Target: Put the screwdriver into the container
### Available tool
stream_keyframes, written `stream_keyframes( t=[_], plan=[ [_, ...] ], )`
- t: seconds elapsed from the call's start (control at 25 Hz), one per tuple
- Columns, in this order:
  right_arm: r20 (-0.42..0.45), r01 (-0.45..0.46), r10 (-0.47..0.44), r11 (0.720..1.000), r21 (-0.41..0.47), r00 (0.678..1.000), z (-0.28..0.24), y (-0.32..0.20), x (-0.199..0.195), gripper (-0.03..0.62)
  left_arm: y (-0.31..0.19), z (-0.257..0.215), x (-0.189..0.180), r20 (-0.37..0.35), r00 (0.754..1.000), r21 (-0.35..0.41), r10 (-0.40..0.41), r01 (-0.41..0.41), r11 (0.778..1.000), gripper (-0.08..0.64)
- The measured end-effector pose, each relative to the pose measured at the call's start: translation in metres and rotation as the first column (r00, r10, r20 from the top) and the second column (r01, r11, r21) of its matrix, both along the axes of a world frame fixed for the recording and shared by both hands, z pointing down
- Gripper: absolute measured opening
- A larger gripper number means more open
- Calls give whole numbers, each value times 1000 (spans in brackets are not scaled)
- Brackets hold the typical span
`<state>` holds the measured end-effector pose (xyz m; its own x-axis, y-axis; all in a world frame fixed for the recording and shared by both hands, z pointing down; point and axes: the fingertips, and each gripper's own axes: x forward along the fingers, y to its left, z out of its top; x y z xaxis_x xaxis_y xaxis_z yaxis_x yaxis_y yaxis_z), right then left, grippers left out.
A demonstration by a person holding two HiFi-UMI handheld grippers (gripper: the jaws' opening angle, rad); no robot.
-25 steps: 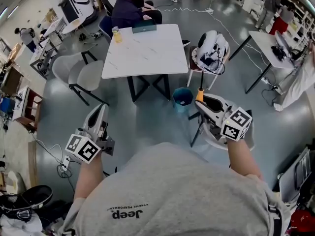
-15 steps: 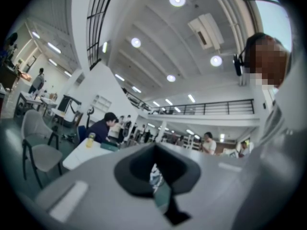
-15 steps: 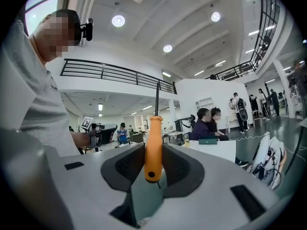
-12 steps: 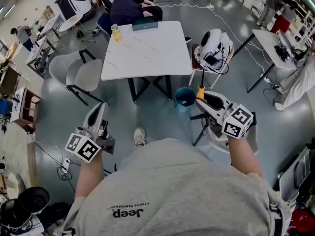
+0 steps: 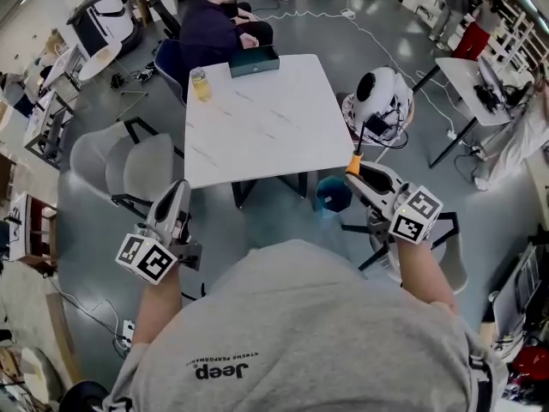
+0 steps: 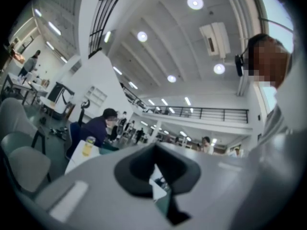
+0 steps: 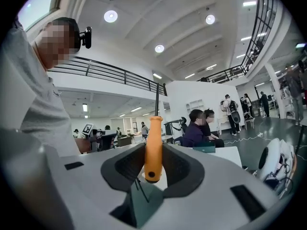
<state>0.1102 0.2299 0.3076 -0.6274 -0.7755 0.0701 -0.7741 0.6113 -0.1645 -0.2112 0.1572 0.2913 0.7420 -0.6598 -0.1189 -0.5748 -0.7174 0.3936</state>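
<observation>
An orange-handled screwdriver [image 7: 153,147] stands upright between the pads of my right gripper [image 7: 153,163], its dark shaft [image 7: 156,99] pointing up. In the head view the right gripper [image 5: 356,177] hangs off the white table's near right corner, the orange handle [image 5: 353,162] showing at its tip. A teal open box [image 5: 254,61] sits at the table's far edge, in front of a seated person; the right gripper view shows this box [image 7: 205,148] well beyond the jaws. My left gripper [image 5: 174,197] is held left of the table's near corner, jaws together on nothing [image 6: 154,169].
On the white marble-look table [image 5: 257,118] stands a yellow drink bottle [image 5: 201,84]. A blue bin [image 5: 333,195] is on the floor under its near right corner. Grey chairs [image 5: 129,166] stand at the left. A chair with a white helmet-like object [image 5: 382,97] stands at the right.
I have walked toward the table, so it is closer and more central now. Both grippers came forward with me; the right one still holds the screwdriver.
</observation>
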Motion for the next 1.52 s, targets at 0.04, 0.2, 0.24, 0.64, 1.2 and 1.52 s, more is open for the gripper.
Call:
stream_keyframes(
  t=[0.04, 0.2, 0.24, 0.64, 1.2, 1.52],
  plan=[
    [3, -12, 12, 1000, 1, 1000, -3, -17, -7, 109, -20, -2, -5, 7, 1000, 3, 15, -15, 1000, 0],
    [5, -56, 56, 998, 5, 998, -11, -78, -28, 109, -86, -9, -25, 14, 998, 8, 57, -58, 998, 0],
    [2, -66, 66, 998, 5, 998, -14, -91, -33, 109, -100, -10, -30, 15, 998, 9, 66, -66, 998, 0],
    [-39, -77, 75, 997, -25, 996, -23, -172, -62, 109, -183, 5, -62, -21, 997, -41, 70, -71, 997, 0],
    [15, 20, -20, 1000, -20, 1000, 0, -284, 7, 109, -267, 11, 10, 43, 999, -31, -20, 21, 999, 0],
    [-18, 126, -126, 992, -14, 992, 14, -398, 108, 109, -343, 15, 88, 75, 979, -58, -191, 195, 979, 0]
  ],
)
